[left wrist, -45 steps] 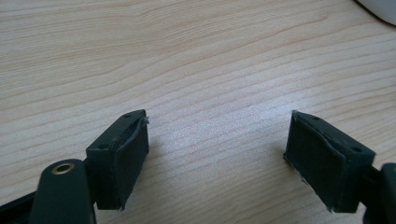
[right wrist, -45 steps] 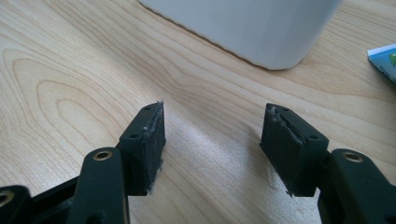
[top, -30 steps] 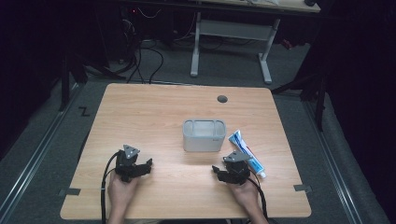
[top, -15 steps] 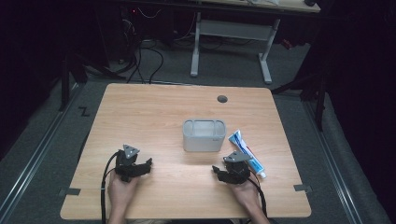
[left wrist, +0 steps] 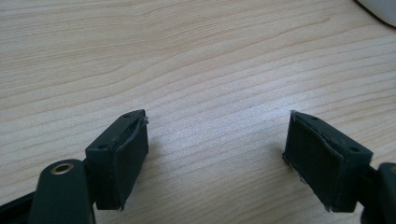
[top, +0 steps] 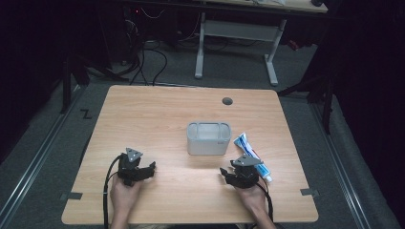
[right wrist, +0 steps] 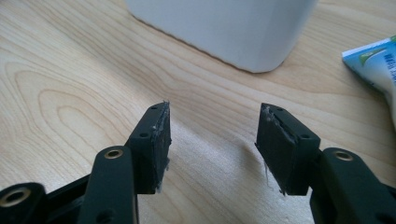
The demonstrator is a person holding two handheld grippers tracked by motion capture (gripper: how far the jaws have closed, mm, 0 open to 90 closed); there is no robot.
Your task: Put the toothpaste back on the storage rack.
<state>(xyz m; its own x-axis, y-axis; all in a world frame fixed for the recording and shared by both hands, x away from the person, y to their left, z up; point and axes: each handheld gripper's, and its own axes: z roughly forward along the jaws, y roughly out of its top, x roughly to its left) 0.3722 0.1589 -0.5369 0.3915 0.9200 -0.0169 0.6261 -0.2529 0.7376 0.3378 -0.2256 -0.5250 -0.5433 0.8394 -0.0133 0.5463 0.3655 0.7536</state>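
Two grippers sit low on the table (top: 157, 109) near the bottom of the high view, and neither has hold of anything. The left gripper (top: 152, 167), lower left of centre, has its jaws spread wide over bare wood; the left gripper view shows nothing between them. The right gripper (top: 225, 171), lower right of centre, has its jaws apart too, a little less wide, and they are empty in the right gripper view.

Nothing looks done yet. The toothpaste tube (top: 252, 150) lies flat on the wood right of centre, just beside the right gripper and just beside the right wall of the white container (top: 208, 145), whose visible inside appears empty. My reading is that the tube is meant for the container, so the grasp, the lift and the placing all remain.

Little stands in the way: the container sits between the two grippers and farther up the frame, and the right gripper points toward its near corner rather than at the tube (right wrist: 373, 60), so it needs to turn first. A dark round grommet (top: 227, 101) lies well apart, toward the top edge
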